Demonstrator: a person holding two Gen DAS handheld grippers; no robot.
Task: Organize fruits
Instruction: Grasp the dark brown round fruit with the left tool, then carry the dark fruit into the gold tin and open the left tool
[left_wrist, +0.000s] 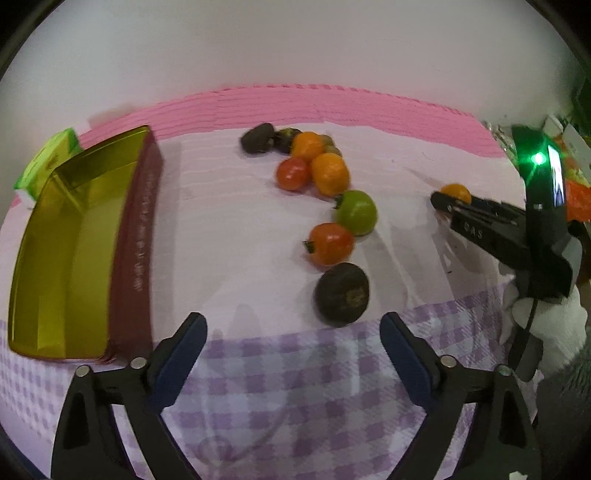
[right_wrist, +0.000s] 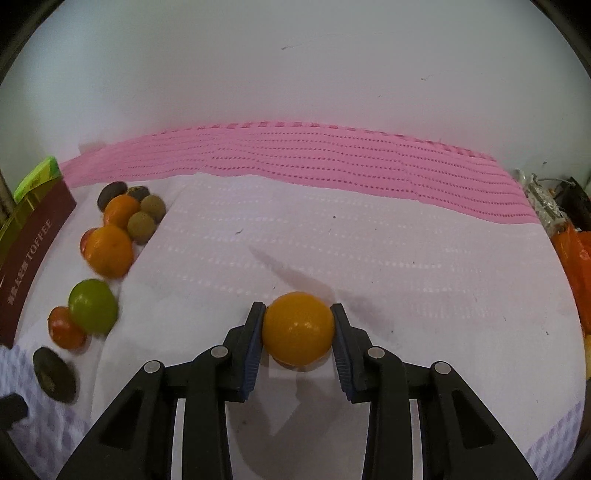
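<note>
Clamped between blue-padded black fingers of the right gripper (right_wrist: 297, 328): a smooth, round orange-yellow fruit (right_wrist: 297, 328), pads touching both flanks, underside at or just above the white textured cloth (right_wrist: 369, 251); contact with the cloth cannot be told. Well apart from the rest of the fruit, off to the right side of the table.

Spread wide and holding nothing: the left gripper (left_wrist: 293, 332), hovering over the purple-checked cloth (left_wrist: 295, 387), just short of a dark brown, matte round fruit (left_wrist: 342, 294).

Strung in a curving line beyond: a glossy red-orange tomato (left_wrist: 330, 243), a green round tomato (left_wrist: 356, 212), two dimpled orange mandarins (left_wrist: 330, 173), a smaller red tomato (left_wrist: 293, 173), more dark and olive-brown pieces at the far end, too clustered to count. Standing at the far left: a gold-lined rectangular tin with maroon sides (left_wrist: 136, 243), nothing visible inside.

Likely risks from here:
- Slick, curved skin held only at its widest part — could squirt out of the pads on a quick lift or swing, then roll toward the table edge.
- Long carry across the cluster to the tin, if that is the goal — low passage could knock the mandarins or green tomato rolling.
- Too firm a squeeze — bruising or splitting soft fruit.
- Both grippers converging near the dark fruit — possible collision.
</note>
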